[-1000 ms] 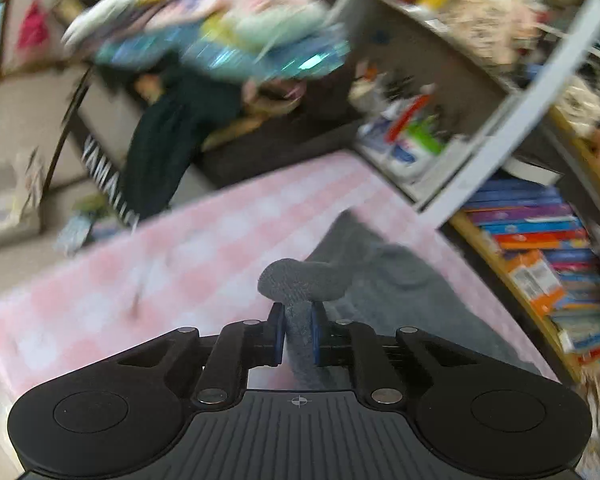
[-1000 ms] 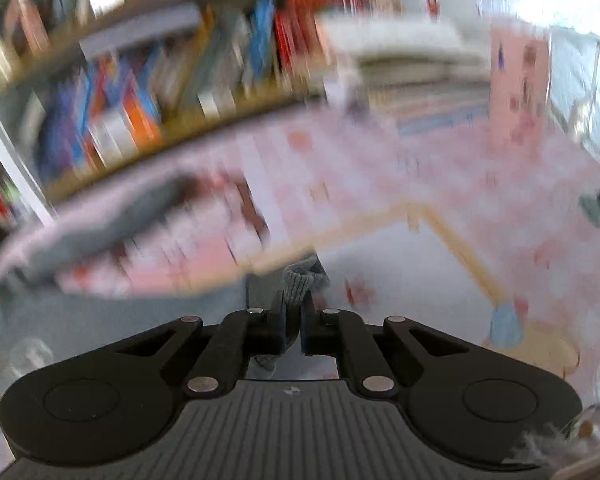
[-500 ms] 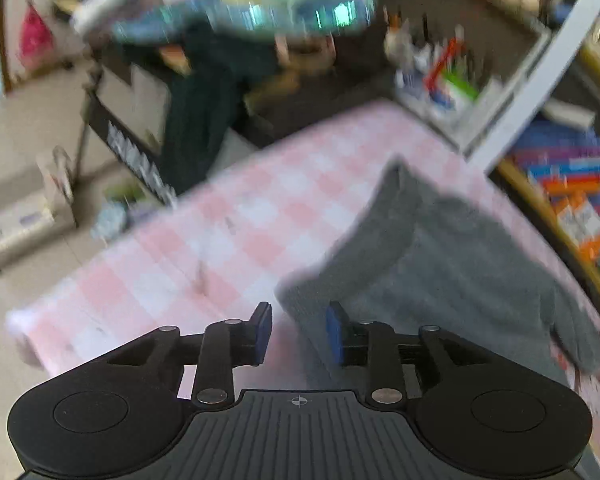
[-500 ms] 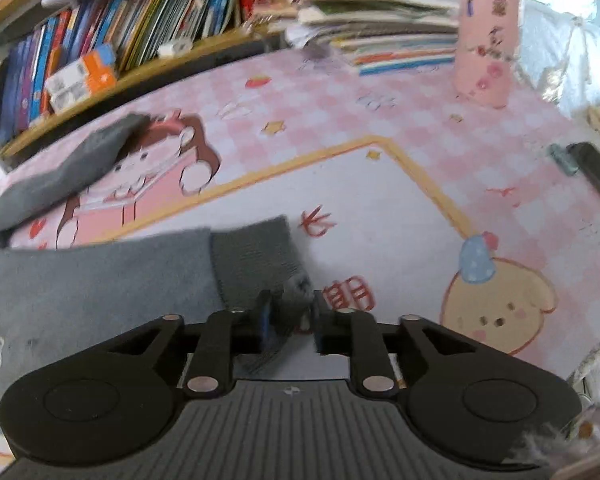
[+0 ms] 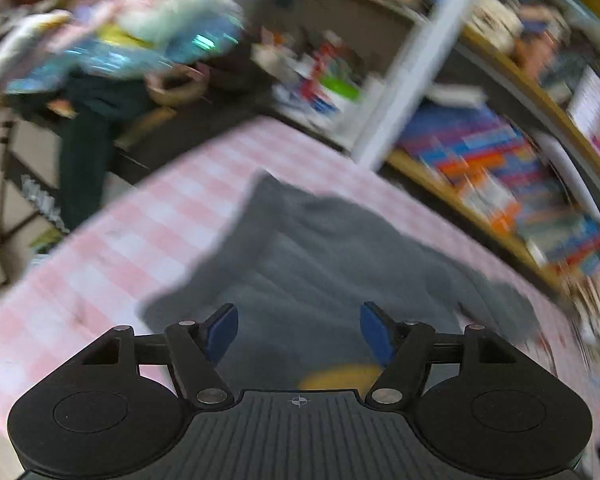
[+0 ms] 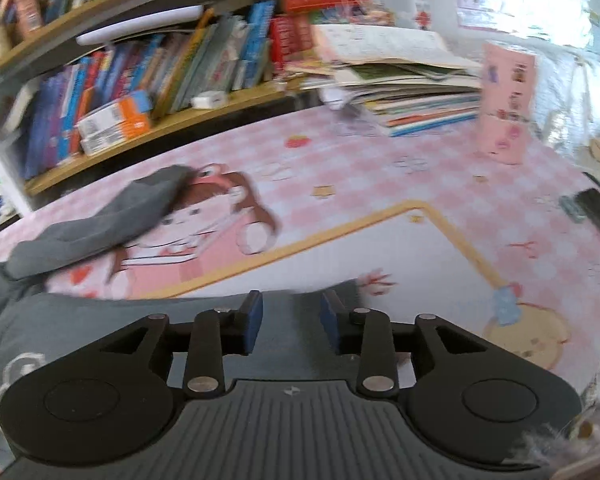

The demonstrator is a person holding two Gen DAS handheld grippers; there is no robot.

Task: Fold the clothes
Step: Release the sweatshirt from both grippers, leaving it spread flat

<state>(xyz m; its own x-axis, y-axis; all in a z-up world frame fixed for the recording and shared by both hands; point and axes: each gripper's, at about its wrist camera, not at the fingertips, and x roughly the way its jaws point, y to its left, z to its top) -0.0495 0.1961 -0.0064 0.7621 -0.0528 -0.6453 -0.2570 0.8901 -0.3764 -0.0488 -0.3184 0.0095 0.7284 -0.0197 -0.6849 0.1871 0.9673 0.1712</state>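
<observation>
1. Left wrist view. One second ago the left gripper [image 5: 299, 330] was clamped on a bunched fold of the grey sweater [image 5: 340, 256]; half a second ago its jaws had parted slightly and the cloth had dropped free. Now the jaws stand wide apart with nothing between them. The sweater lies spread on the pink checked cloth [image 5: 112, 240], body toward the camera, one sleeve trailing to the right. A yellow patch shows on the fabric just below the jaws. The frame is motion-blurred, so whether the fingertips touch the fabric cannot be told.

2. Right wrist view. One second ago the right gripper [image 6: 291, 322] pinched a ribbed grey edge; half a second ago that cuff lay at its tips with the jaws barely parted. Now the jaws are moderately apart, narrower than the left pair, and hold nothing. The sweater's grey edge [image 6: 148, 320] lies directly beneath and behind the fingers; a sleeve [image 6: 112, 216] rests farther off, across the cartoon print of the table cover [image 6: 440, 168]. A bookshelf [image 6: 172, 76] stands behind.

3. Reading. Both tools have let go, so the garment has been laid flat; a lay-out stage appears complete, with no fold visible in either view.
</observation>
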